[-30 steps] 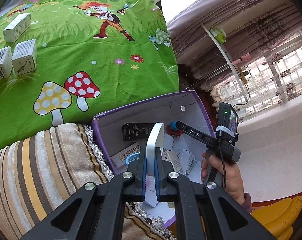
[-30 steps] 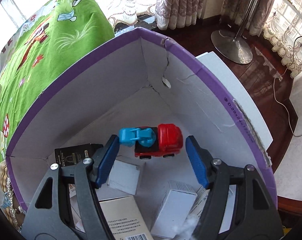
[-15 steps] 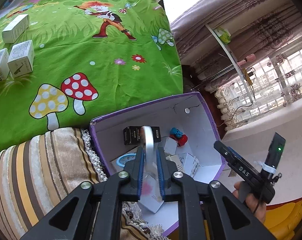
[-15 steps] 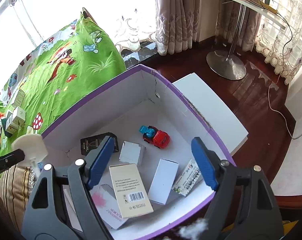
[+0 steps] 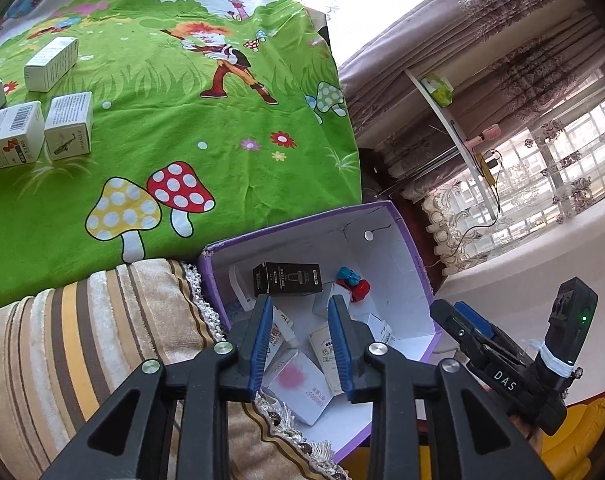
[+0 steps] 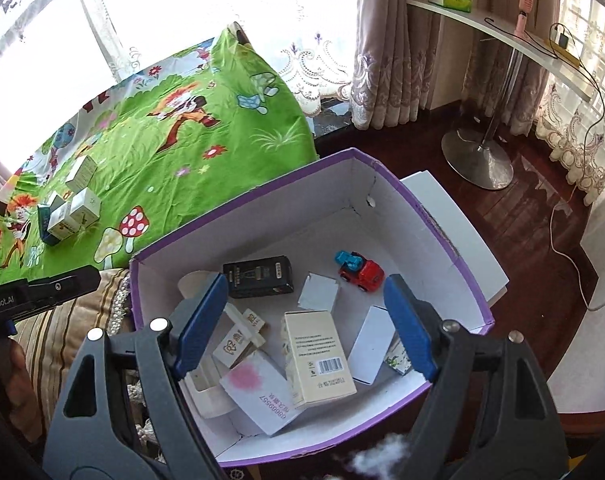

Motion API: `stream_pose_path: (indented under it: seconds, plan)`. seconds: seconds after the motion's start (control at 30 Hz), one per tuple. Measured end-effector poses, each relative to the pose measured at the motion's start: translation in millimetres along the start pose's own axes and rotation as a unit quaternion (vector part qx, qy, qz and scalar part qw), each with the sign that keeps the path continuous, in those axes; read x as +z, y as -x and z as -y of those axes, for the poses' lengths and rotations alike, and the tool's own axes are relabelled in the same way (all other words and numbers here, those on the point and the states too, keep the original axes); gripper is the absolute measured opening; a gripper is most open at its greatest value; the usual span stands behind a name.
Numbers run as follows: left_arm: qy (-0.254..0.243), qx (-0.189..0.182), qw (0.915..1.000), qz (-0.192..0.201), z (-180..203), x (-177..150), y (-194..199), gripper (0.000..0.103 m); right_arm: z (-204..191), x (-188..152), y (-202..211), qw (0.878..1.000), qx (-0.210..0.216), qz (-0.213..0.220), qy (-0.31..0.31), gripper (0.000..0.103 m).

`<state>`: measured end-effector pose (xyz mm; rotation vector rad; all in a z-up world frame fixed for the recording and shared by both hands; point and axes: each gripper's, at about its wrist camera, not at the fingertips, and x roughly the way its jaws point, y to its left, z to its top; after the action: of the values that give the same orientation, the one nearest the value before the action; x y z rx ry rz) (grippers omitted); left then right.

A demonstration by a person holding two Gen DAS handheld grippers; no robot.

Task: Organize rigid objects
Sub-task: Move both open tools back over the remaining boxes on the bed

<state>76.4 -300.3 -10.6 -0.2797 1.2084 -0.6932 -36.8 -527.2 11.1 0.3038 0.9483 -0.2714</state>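
White item (image 6: 208, 396) out of left claw (image 5: 300, 330)

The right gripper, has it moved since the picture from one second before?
Yes. The right gripper has risen up and away from the purple box: earlier it was low inside beside the toy truck, and now the whole box shows below it.

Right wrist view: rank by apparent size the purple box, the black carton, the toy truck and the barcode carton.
1. purple box, by far the largest
2. barcode carton
3. black carton, though it lies farther from the camera, so its rank against the barcode carton is unsure
4. toy truck, smallest
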Motion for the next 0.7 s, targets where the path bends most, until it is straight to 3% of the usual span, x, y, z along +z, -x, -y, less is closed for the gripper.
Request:
stream_pose_path:
  seconds: [0.4, 0.7]
  plan:
    - [0.0, 0.035, 0.998, 0.051, -36, 7, 48, 0.031, -69, 5, 6, 0.997, 0.027, -0.003, 0.067, 0.084]
    - [0.024, 0.072, 0.9934, 0.086, -89, 14, 88, 0.031, -107, 5, 0, 0.994, 0.047, -0.013, 0.101, 0.084]
